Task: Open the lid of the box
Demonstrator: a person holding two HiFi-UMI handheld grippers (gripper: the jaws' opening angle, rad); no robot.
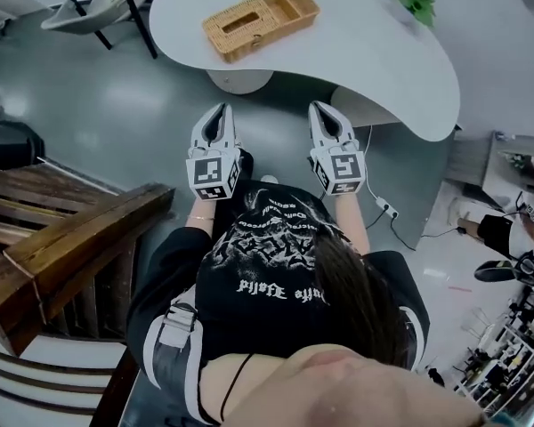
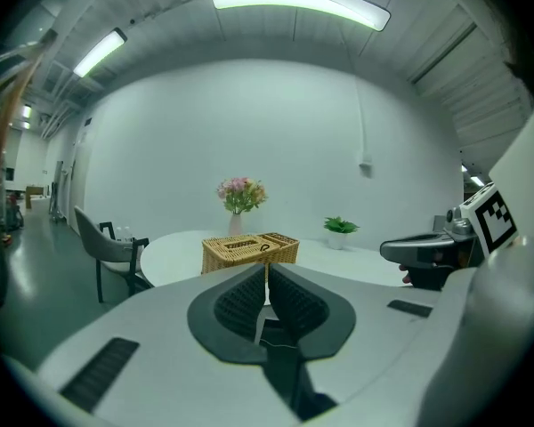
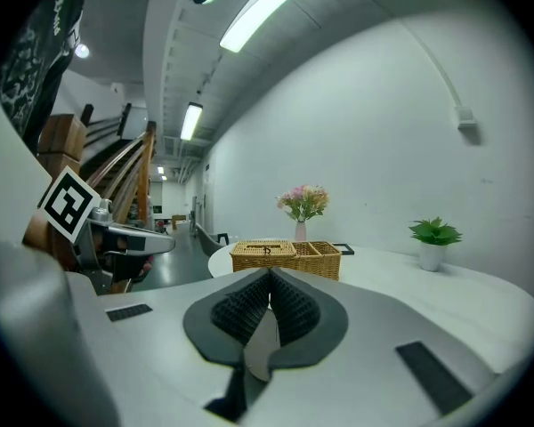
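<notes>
A woven wicker box (image 1: 261, 20) with a flat lid on its left half rests on the white curved table (image 1: 365, 52). It also shows in the left gripper view as the box (image 2: 249, 251) and in the right gripper view as the box (image 3: 285, 257), well beyond the jaws. My left gripper (image 1: 216, 114) and right gripper (image 1: 322, 108) hang side by side over the grey floor, short of the table's near edge. Both are shut with nothing between the pads, as the left gripper (image 2: 266, 268) and right gripper (image 3: 269, 275) show in their own views.
A vase of flowers (image 2: 240, 199) and a small potted plant (image 1: 416, 1) stand on the table. A grey chair (image 1: 98, 7) sits at the far left. A wooden stair rail (image 1: 62, 247) runs close on my left. A cable and socket strip (image 1: 384, 208) lie on the floor at right.
</notes>
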